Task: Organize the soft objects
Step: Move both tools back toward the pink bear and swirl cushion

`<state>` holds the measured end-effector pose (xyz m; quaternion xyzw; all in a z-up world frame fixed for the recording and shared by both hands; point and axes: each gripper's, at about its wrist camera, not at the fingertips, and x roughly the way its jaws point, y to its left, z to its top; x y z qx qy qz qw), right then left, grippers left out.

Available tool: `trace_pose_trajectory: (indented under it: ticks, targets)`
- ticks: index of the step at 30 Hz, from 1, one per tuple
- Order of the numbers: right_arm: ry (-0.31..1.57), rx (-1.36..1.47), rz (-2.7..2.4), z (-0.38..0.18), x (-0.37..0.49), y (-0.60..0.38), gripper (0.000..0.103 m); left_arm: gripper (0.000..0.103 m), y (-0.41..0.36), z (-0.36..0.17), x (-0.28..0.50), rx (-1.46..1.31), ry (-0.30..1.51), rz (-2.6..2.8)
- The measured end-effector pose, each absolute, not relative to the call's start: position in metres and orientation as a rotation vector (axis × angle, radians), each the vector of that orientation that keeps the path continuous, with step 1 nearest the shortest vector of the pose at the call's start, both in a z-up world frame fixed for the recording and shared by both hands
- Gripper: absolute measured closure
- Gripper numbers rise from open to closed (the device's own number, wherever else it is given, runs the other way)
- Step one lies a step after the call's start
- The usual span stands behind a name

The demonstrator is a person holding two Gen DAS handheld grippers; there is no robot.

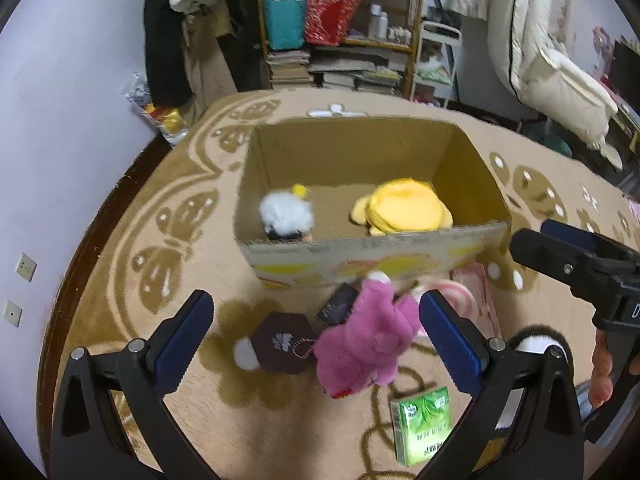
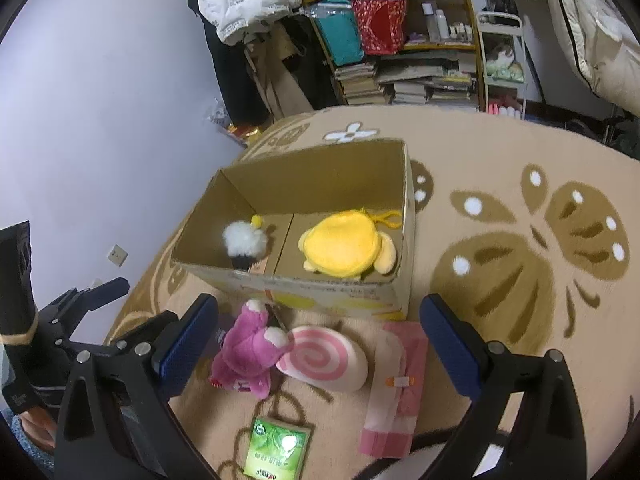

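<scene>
Left wrist view shows an open cardboard box (image 1: pixel 372 248) on the rug (image 1: pixel 160 352), holding a white fluffy toy (image 1: pixel 285 213) at left and a yellow plush (image 1: pixel 402 206) at right. Near the box lies a purple plush bear (image 1: pixel 366 340), ungrasped. Both the left gripper (image 1: pixel 316 344) and right gripper (image 2: pixel 320 344) are spread wide, holding nothing.

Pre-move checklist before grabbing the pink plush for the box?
1. Left gripper open: ok.
2. Pink plush between left fingers: ok, nearer the right one.
3. Cardboard box open on top, room beside yellow plush and white plush: ok.
4. Right gripper open, holding nothing: ok.
5. Dark hexagonal box beside the plush, clear of the left fingers: cannot tell.
</scene>
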<state>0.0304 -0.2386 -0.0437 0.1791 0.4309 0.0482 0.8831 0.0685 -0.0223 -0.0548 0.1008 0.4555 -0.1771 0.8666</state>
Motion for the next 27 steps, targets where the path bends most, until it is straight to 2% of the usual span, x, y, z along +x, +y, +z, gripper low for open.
trace_pose_trajectory:
  ticks: [27]
  targets:
    - [1.084, 0.381, 0.149, -0.094, 0.047, -0.216, 0.000, 0.001, -0.053, -0.110, 0.069, 0.304, 1.104, -0.463]
